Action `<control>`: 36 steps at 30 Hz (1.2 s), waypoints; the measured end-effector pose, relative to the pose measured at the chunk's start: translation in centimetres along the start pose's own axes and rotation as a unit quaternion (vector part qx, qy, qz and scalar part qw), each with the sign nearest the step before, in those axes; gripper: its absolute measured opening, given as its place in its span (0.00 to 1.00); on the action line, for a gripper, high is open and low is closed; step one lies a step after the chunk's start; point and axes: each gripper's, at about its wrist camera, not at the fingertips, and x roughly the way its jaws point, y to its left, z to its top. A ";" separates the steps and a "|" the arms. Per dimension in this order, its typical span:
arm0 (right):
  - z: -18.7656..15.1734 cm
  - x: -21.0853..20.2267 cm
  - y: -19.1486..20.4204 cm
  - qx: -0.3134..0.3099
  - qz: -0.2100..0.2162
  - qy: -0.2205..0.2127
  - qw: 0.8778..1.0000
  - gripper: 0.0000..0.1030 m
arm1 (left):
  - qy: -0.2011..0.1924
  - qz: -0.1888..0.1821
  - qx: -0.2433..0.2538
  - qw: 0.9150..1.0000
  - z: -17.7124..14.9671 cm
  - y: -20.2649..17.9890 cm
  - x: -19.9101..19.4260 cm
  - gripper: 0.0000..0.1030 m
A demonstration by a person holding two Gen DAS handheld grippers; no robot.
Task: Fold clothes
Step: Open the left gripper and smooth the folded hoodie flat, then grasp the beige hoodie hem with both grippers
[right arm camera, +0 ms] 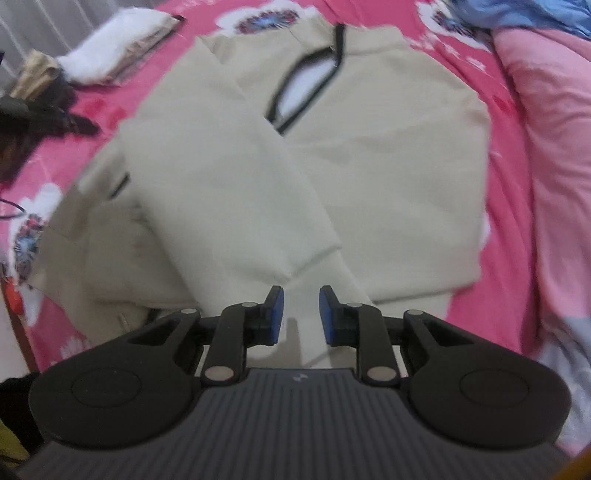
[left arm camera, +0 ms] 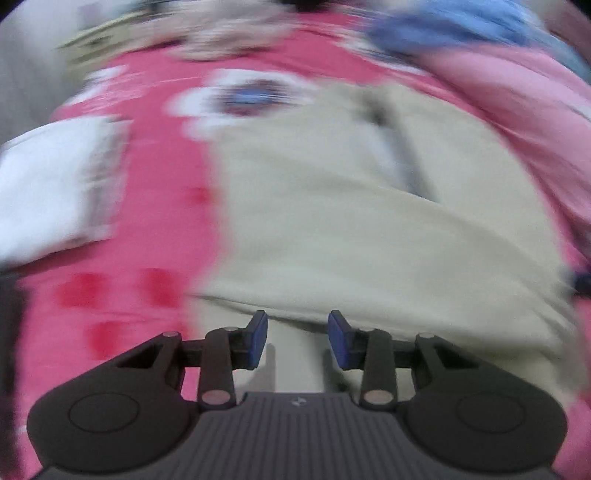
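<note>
A cream sweatshirt with a dark-trimmed neck opening lies flat on the pink flowered bedsheet. One sleeve is folded diagonally across its body, cuff towards me. My right gripper hovers over the lower hem, jaws a little apart, nothing pinched between the blue pads. In the blurred left wrist view the same cream sweatshirt fills the middle. My left gripper is above its near edge, open, with only cloth showing underneath the gap.
A folded white cloth lies at the far left of the bed. A pale pink quilt and a blue garment are heaped along the right. A dark furry thing sits at the left edge.
</note>
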 end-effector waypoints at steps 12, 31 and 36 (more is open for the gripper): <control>-2.4 3.4 -0.5 -0.009 -0.021 0.027 0.999 0.19 | 0.072 0.008 0.065 0.995 -1.7 -4.4 2.5 0.43; 7.3 1.5 -8.2 0.024 0.045 -0.069 0.996 0.26 | -0.038 -0.010 0.001 0.999 12.7 2.2 3.6 0.53; 17.4 5.8 -14.2 0.062 0.066 -0.133 0.987 0.41 | -0.084 0.010 0.010 0.996 21.9 5.4 10.9 0.52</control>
